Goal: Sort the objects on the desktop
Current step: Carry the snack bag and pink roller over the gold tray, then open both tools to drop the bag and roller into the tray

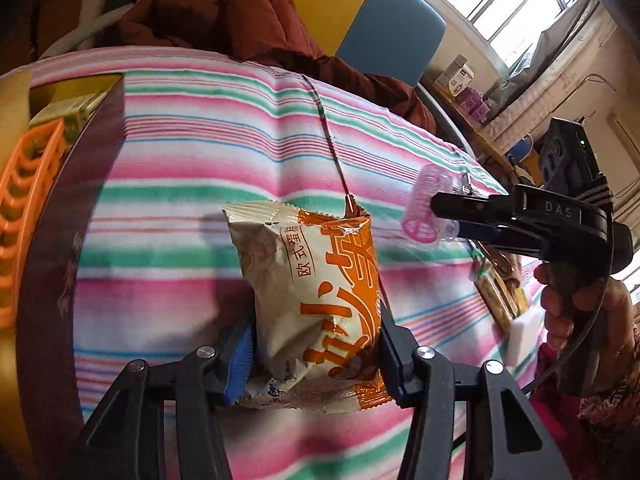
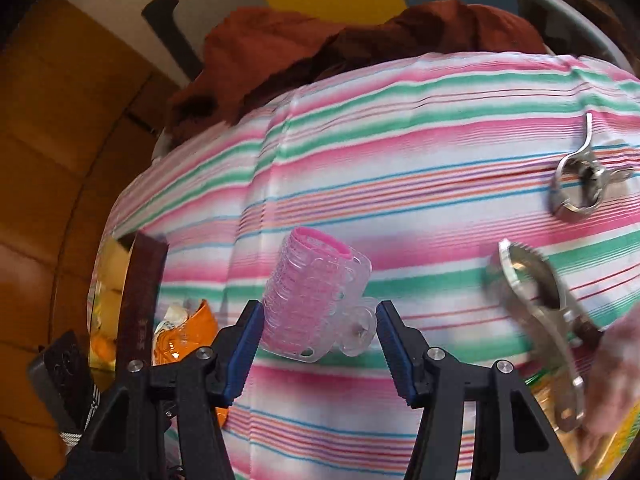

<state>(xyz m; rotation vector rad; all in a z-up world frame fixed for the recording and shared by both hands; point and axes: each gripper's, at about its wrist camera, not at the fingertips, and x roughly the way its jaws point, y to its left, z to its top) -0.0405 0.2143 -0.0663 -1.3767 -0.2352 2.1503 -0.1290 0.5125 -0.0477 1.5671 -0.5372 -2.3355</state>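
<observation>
The left gripper point(image 1: 316, 344) has its jaws clenched on an orange-and-cream snack packet point(image 1: 312, 300), lifted above the striped tabletop point(image 1: 192, 168). The right gripper point(image 2: 320, 344) grips a pink hair roller point(image 2: 316, 300) between its jaws, with 2 metal clips point(image 2: 576, 172) lying nearby.

The snack bag point(image 1: 308, 300) is shiny, crinkly plastic. The hair roller point(image 2: 316, 304) is clear and pink plastic with a bumpy, ridged side. The striped cloth point(image 2: 400, 160) is soft and matt, with folds. Near its right edge, two clips point(image 2: 576, 176) are shiny smooth metal. The basket point(image 1: 24, 208) is smooth orange plastic. The finger pads point(image 2: 240, 356) are ribbed blue rubber on matt black plastic.
</observation>
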